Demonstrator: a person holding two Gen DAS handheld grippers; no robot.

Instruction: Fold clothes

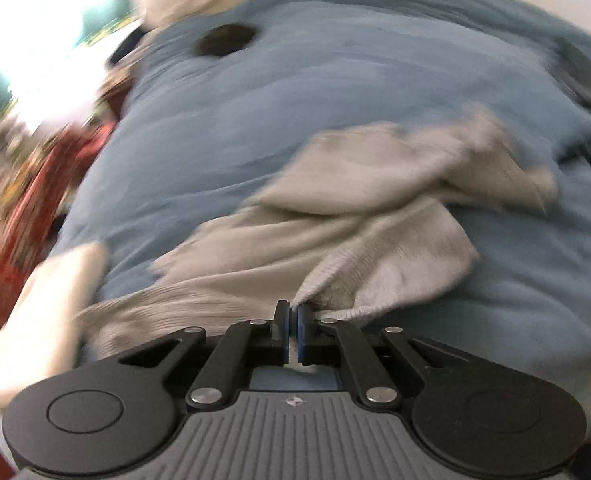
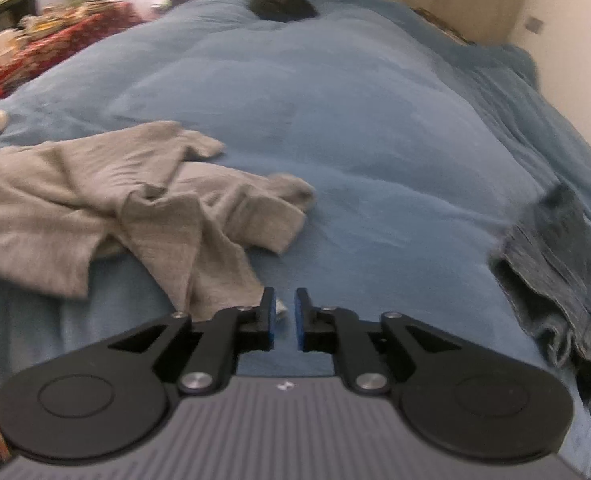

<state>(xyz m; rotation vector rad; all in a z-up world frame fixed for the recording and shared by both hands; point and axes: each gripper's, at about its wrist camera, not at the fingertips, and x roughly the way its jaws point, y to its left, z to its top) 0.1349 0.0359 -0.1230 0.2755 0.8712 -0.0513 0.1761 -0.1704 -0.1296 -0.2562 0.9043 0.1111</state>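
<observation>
Pads of my left gripper (image 1: 293, 320) are clenched on a ribbed hem of the grey garment (image 1: 335, 216), a pinch of cloth rising from between them. My right gripper (image 2: 284, 314) stands released, its jaws a little apart with only blue bedding showing through the gap; the garment's nearest corner (image 2: 231, 280) lies just beside its left finger, and I cannot tell whether they touch. The garment lies crumpled on the blue bedspread (image 2: 355, 128), close to the near edge of the bed. In the right wrist view its long axis runs from the left border towards the middle, one sleeve (image 2: 283, 196) pointing right; the left end is cut off by the frame. The left wrist view is smeared by blur, so the folds there are hard to read, and a pale shape (image 1: 51, 312) at its left I cannot identify. A dark denim piece (image 2: 563, 264) lies at the bed's right edge, well apart from the garment. Between them, and beyond towards a dark round object (image 2: 283, 6) far off, the bedspread is open.
</observation>
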